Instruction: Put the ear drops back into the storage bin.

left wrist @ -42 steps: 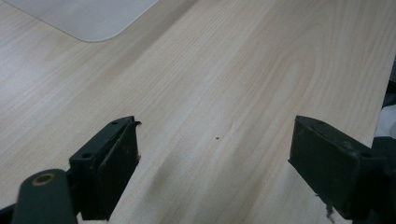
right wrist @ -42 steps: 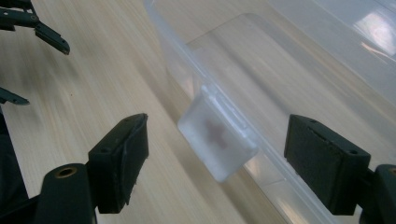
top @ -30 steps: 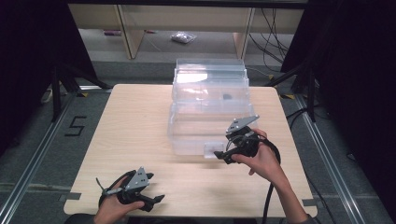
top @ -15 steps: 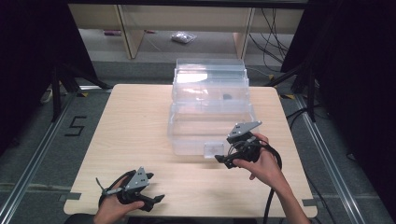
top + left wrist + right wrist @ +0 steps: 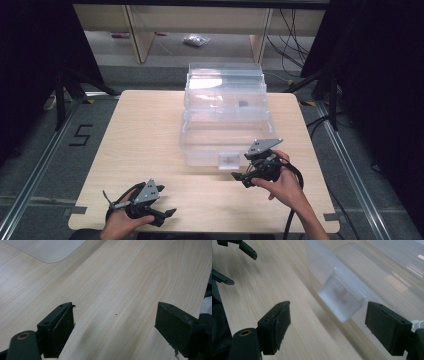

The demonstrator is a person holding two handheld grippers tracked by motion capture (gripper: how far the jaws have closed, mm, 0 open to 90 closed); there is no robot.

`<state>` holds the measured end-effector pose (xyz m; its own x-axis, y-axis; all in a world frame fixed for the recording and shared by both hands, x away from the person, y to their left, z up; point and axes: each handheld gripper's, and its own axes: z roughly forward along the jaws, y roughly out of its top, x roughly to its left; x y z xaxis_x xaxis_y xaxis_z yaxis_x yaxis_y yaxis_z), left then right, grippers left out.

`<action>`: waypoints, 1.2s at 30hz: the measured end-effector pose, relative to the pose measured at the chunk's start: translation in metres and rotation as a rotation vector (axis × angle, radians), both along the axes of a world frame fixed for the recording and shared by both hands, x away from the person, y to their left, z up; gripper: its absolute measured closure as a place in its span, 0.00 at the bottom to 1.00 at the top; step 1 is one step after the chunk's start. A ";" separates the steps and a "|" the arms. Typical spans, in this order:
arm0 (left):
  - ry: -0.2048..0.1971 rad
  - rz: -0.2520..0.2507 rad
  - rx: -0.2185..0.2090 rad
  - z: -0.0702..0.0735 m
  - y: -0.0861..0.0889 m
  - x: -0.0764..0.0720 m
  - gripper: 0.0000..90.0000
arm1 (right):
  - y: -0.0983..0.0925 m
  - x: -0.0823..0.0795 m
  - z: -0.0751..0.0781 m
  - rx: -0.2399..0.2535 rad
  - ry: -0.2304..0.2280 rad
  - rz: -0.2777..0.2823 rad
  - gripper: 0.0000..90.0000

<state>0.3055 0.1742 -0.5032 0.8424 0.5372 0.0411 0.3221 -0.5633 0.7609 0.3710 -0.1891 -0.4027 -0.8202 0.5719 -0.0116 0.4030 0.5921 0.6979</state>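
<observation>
Right gripper [image 5: 241, 179] easing back from the clear box [image 5: 225, 117] toward the table's [image 5: 145, 130] near edge, jaws spread before its latch [image 5: 342, 296], left gripper [image 5: 167, 214] staying low, jaws apart, gripping nothing

1 clear box [image 5: 225, 120], 2 grippers.

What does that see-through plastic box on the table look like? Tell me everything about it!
The clear plastic box looks like a storage case with stepped tiers, its shut lid uppermost. It stands upright on the wooden table, toward the far side. You can see straight through its walls; a small dark thing shows inside, too small to name. A frosted latch hangs on its near front wall. The right gripper is open, close in front of the latch, not touching it.
</observation>
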 end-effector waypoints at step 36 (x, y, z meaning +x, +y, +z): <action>-0.001 0.000 0.001 0.000 0.000 0.000 0.17 | -0.009 -0.023 -0.043 0.020 0.045 -0.012 0.22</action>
<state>0.3054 0.1741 -0.5031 0.8421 0.5376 0.0429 0.3214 -0.5641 0.7606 0.3481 -0.1981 -0.4458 -0.8129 0.5812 0.0371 0.4412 0.5730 0.6907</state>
